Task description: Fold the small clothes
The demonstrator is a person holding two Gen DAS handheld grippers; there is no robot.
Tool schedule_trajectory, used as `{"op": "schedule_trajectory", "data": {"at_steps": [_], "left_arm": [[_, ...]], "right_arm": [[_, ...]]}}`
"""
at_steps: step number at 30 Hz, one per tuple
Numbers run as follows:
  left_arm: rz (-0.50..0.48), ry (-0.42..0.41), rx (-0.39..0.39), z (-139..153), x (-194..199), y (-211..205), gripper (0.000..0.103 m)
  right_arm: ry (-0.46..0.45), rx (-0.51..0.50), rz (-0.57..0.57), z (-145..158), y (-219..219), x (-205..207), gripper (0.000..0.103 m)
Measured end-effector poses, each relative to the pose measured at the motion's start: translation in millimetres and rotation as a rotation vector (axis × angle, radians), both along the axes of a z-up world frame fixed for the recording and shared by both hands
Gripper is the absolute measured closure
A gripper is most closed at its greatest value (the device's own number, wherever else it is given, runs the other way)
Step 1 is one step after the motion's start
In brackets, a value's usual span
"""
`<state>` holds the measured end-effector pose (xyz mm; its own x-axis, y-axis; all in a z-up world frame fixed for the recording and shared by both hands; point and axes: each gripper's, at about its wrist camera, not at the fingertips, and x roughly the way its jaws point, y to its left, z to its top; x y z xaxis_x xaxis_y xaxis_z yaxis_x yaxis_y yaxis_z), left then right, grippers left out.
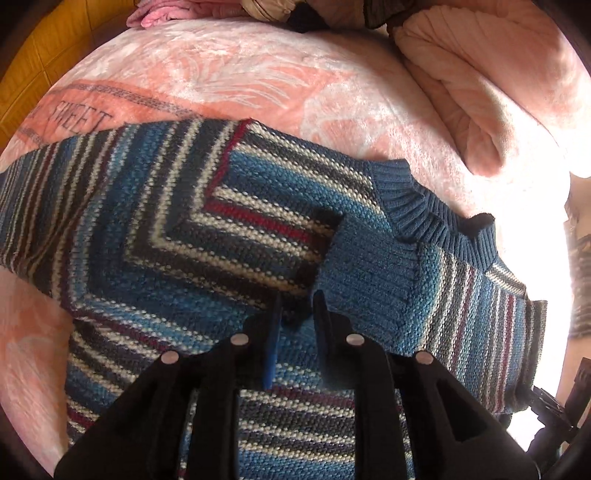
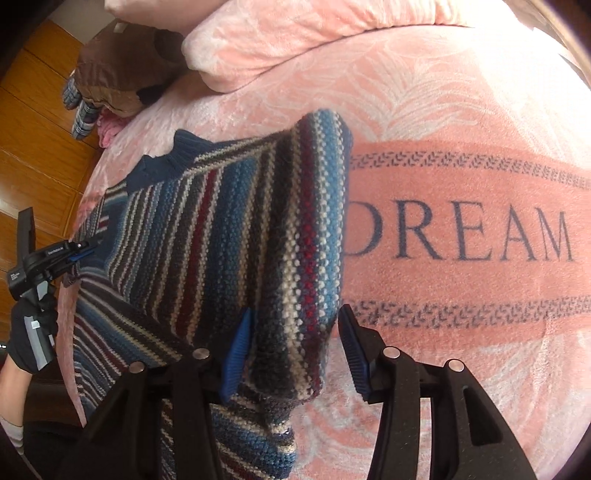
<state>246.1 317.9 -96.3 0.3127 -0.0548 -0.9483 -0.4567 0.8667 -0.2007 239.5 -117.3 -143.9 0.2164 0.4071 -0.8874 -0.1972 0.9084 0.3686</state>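
The blue, white and maroon striped knitted sweater [image 1: 207, 236] lies on the pink plush bed blanket [image 1: 229, 77], one sleeve folded across its body. To fold well, smooth each layer flat before the next crease. The left claw [image 1: 297, 325] hovers low over the knit, fingers narrowly parted, empty. The right claw [image 2: 295, 350], wide open, straddles the sweater's raised fold without pinching it.

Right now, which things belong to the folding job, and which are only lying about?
Job: sweater; left gripper; right gripper.

Lying about: folded quilt; brown garment; plaid cloth; pink cloth. The blanket is only the surface.
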Motion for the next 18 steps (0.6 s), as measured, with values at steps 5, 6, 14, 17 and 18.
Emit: {"op": "schedule_trajectory", "data": {"at_steps": [5,6,14,17,18], "left_arm": [[-0.085,-0.083,0.006,26.1,-4.4,-16.5,0.065],[-0.115,-0.08,-0.004,24.1,-2.2,-26.3,0.065],[-0.219,0.035,0.012,-25.9,11.3,-71.3,0.065],[-0.232,0.017,0.031,-34.7,9.5,-72.2,0.063],[-0.241,0.014,0.042,-35.2,9.0,-74.3,0.063]], "right_arm": [[-0.118,0.045,0.003,48.9,3.4,7.1,0.05],[-0.105,0.092,0.016,50.7,8.3,8.3,0.05],[0.041,0.008,0.068,0.0,51.7,9.2,0.051],[0.02,-0.013,0.079,-16.1,52.8,4.4,0.051],[0.009,-0.021,0.082,-16.9,54.9,3.2,0.051]]}}
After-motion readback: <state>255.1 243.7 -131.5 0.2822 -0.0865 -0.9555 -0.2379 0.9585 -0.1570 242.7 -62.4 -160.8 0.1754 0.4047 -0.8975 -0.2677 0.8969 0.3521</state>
